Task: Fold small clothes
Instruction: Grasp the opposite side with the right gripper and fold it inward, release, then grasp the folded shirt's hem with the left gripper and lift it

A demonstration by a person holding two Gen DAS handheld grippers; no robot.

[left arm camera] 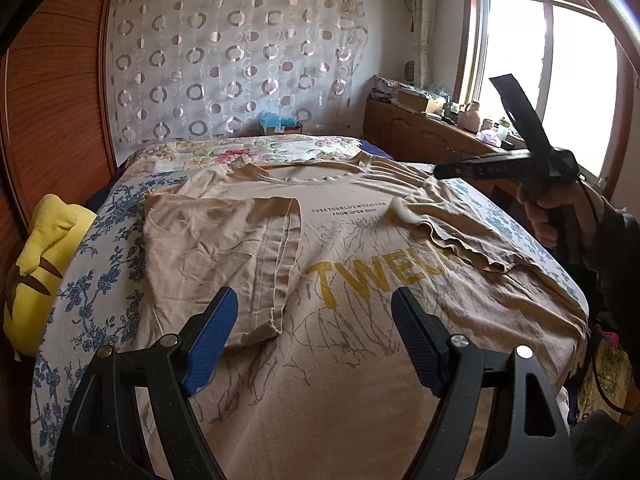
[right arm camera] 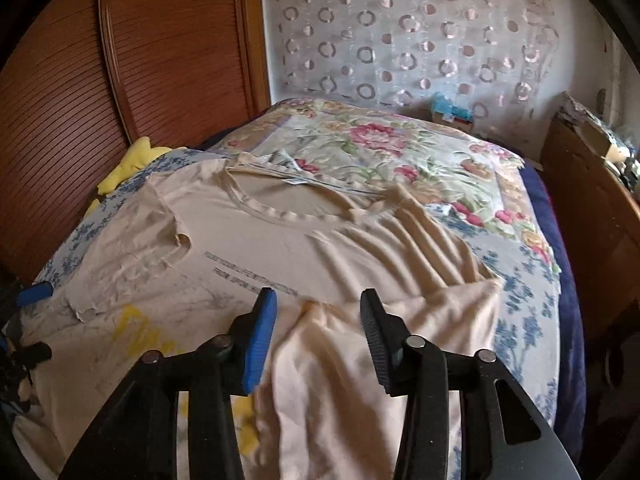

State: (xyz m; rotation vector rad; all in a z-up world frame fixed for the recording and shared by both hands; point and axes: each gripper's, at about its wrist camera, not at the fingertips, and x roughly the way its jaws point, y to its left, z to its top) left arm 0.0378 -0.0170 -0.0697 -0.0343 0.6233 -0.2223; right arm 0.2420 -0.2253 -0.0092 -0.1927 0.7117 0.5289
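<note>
A beige T-shirt (left arm camera: 340,280) with yellow lettering lies flat on the bed, collar at the far end. Its left sleeve (left arm camera: 216,256) is folded in over the chest. Its right sleeve (left arm camera: 452,228) is also folded inward and lies crumpled. My left gripper (left arm camera: 314,316) is open and empty, above the shirt's lower front. My right gripper (right arm camera: 318,320) is open and empty, just above the folded right sleeve (right arm camera: 360,360). In the left wrist view the right gripper (left arm camera: 480,128) shows at the right, held in a hand, its fingers spread wide.
The bed (left arm camera: 100,280) has a blue floral sheet and a floral quilt (right arm camera: 380,148) at the far end. A yellow plush (left arm camera: 36,264) lies at the bed's left edge beside a wooden wardrobe (left arm camera: 48,100). A cluttered wooden cabinet (left arm camera: 432,132) stands under the window on the right.
</note>
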